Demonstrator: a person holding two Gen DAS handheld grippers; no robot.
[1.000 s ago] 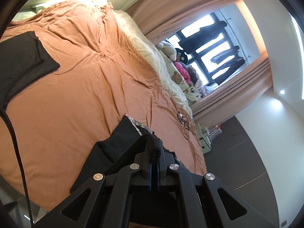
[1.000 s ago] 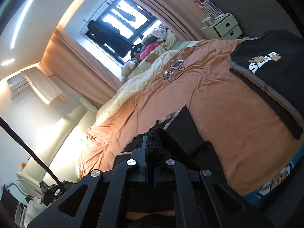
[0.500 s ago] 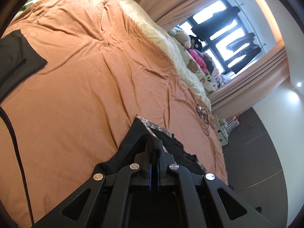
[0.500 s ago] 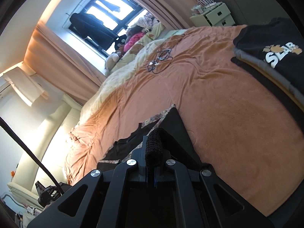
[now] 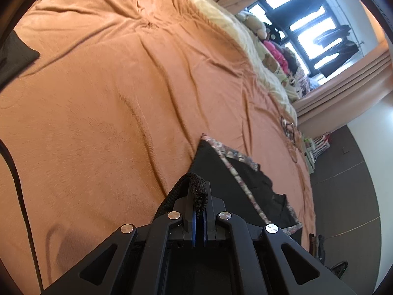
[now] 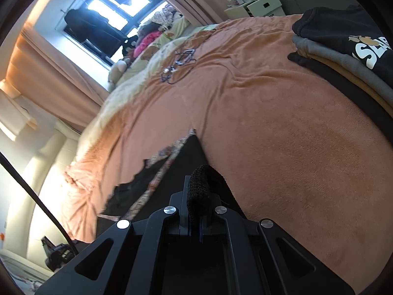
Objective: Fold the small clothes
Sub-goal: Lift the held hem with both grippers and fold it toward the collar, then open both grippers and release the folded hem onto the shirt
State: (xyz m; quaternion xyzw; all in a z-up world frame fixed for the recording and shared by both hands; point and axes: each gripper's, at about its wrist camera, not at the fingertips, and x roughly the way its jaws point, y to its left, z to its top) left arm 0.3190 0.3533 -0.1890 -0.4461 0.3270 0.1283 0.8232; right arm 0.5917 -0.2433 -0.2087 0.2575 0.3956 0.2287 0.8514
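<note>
The left wrist view shows a dark folded cloth (image 5: 14, 56) at the 9 o'clock edge, lying on the orange bedspread (image 5: 103, 103). The right wrist view does not show that. It shows a pile of folded clothes (image 6: 348, 49) at 2 o'clock, with a black top on it that has white letters. It also shows a small white cabinet (image 6: 260, 6) at 1 o'clock beside the bed. Both views show the bright window (image 5: 302, 12) with dark clothes hanging in it, and soft toys (image 5: 265, 41) along the far side of the bed.

The left gripper (image 5: 199, 209) is clenched on a fold of black knit cloth. The right gripper (image 6: 198, 211) is clenched on black knit cloth too. Both pinch the same small black garment (image 5: 248, 186), each at one near corner.

The garment lies spread on the bedspread just ahead of the fingers. In the left view it runs toward 3 o'clock, in the right view toward 9 o'clock. It is black with a flowery band (image 5: 233, 154) along its far edge. A second flowery band crosses it lower down. The black part between the bands has a jagged edge, maybe lace, but it is too blurred to tell.
</note>
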